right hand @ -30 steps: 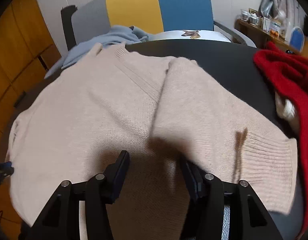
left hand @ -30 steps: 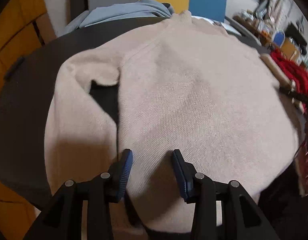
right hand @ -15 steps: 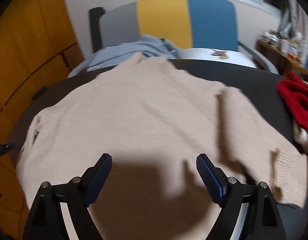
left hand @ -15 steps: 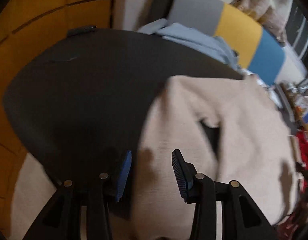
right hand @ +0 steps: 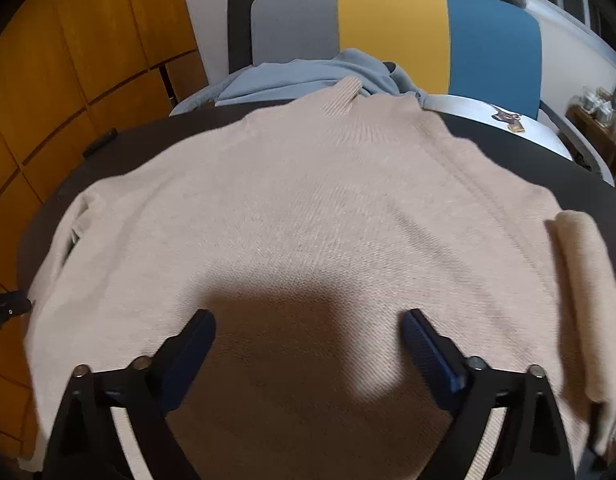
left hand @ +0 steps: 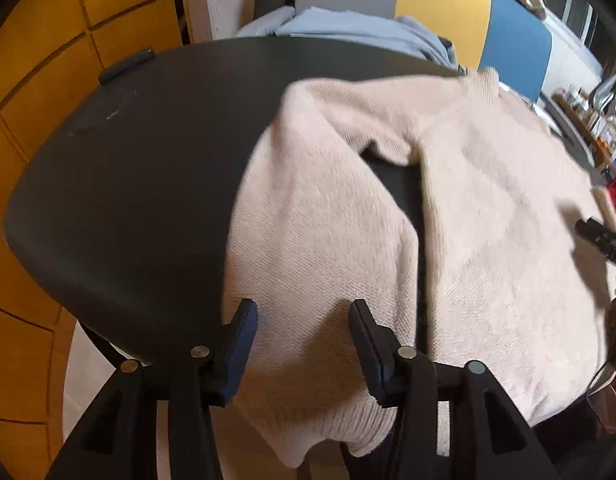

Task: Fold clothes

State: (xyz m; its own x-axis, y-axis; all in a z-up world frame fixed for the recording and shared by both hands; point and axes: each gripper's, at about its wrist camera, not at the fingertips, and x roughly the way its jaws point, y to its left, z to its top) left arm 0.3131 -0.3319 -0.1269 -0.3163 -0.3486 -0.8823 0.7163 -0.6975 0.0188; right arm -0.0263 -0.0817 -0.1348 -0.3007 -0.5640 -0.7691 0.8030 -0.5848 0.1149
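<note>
A beige sweater (right hand: 308,220) is spread on the black table (left hand: 128,184), collar toward twelve o'clock. The left gripper (left hand: 304,320) and the right gripper (right hand: 308,326) are being opened above it, nothing pinched.

The left gripper (left hand: 302,334) is matte black plastic, two angular arms filling the lower frame, each tipped with a dark blue ribbed pad (left hand: 244,344). Round silver screw heads (left hand: 200,352) mark the pivots. The right gripper (right hand: 308,344) is the same build: black linkages, blue grooved pads (right hand: 427,354), silver screws (right hand: 535,370) along the lower corners.
</note>
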